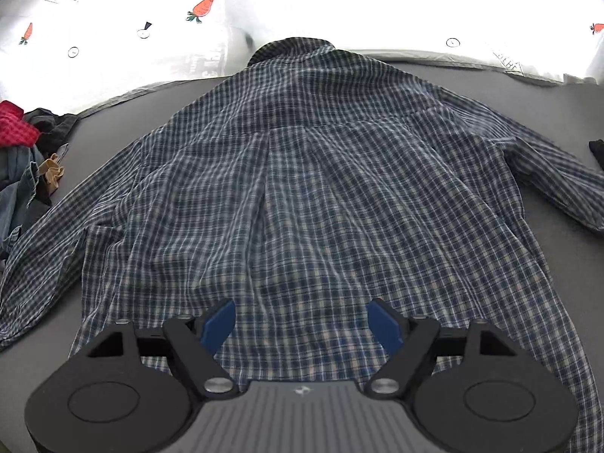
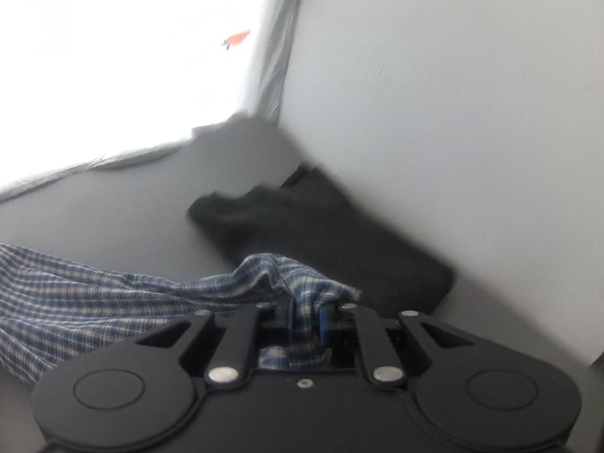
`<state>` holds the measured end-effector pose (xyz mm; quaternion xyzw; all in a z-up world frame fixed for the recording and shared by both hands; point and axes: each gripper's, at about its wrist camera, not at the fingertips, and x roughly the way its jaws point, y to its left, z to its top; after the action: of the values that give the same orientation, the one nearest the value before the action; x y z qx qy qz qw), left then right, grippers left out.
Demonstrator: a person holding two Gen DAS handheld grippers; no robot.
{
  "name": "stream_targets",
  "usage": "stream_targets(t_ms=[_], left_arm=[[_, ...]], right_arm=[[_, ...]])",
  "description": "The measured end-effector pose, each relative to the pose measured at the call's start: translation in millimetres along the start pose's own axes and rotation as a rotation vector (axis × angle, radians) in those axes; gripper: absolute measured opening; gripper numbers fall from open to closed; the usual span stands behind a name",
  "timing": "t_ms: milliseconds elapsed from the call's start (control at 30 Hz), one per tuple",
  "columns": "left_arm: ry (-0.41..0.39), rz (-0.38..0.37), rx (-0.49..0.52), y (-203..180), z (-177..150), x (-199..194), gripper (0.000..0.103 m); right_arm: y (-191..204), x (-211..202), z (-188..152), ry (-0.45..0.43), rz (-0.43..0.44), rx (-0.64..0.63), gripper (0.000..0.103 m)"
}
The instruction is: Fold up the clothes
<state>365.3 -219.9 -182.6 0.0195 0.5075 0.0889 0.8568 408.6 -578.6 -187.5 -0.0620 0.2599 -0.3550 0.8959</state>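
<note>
Nearest in the left wrist view, left gripper [image 1: 301, 326] with blue pads wide apart over the hem, nothing pinched; beyond it, plaid shirt [image 1: 302, 173] spread back-up on the grey surface [image 1: 566, 120], collar at the far end, sleeves out to both sides; at left, a heap of clothes [image 1: 22, 151]; farthest, white carrot-print fabric [image 1: 204, 7]. Nearest in the right wrist view, right gripper [image 2: 306, 321] clamped on a bunched fold of the shirt; just behind, a folded black garment [image 2: 321, 234] against a pale wall [image 2: 453, 94].
</note>
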Motion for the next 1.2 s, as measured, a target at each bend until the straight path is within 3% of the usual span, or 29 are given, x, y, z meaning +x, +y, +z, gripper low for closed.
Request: stream_targets(t_ms=[67,200,333,367,433,500,667,800,1000,1067,1100,1133,1167,1200], left_arm=[[0.023,-0.009,0.004,-3,3,9,0.078],[0.066,-0.035,0.01,-3,4,21,0.078],[0.039,-0.011,-0.009,9,1,17,0.078],[0.037,-0.004,-0.028,14,0,17,0.078],[0.033,0.014,-0.067,29,-8,14,0.078],[0.017,0.059,-0.094,50,-20,10,0.078],[-0.013,0.218,-0.127,119,-65,-6,0.084],[0.018,0.284,-0.192,185,-111,-15,0.085],[0.118,0.202,-0.306,244,-184,-14,0.086],[0.1,0.16,-0.306,246,-200,-14,0.085],[0.079,0.146,-0.3,245,-206,-15,0.081],[0.05,0.125,-0.289,244,-210,-17,0.069],[0.03,0.121,-0.264,240,-211,-19,0.06],[0.018,0.132,-0.232,236,-210,-21,0.038]], right_arm=[[-3,-3,0,-0.035,-0.089,-0.095,0.015],[0,27,-25,0.115,-0.111,-0.185,0.024],[-11,18,-29,0.14,-0.105,-0.144,0.067],[-14,14,-29,0.148,-0.095,-0.13,0.068],[-21,3,-30,0.167,-0.06,-0.103,0.068],[-27,-16,-36,0.193,0.033,-0.088,0.068],[-40,-92,-65,0.24,0.354,-0.134,0.068],[-41,-150,-94,0.335,0.573,-0.104,0.068],[-40,-213,-141,0.487,0.665,0.045,0.073],[-33,-226,-156,0.519,0.671,0.032,0.073],[-29,-229,-161,0.524,0.669,0.013,0.073],[-25,-233,-165,0.518,0.661,-0.011,0.069],[-21,-237,-168,0.496,0.643,-0.045,0.053],[-16,-242,-170,0.475,0.626,-0.078,0.047]])
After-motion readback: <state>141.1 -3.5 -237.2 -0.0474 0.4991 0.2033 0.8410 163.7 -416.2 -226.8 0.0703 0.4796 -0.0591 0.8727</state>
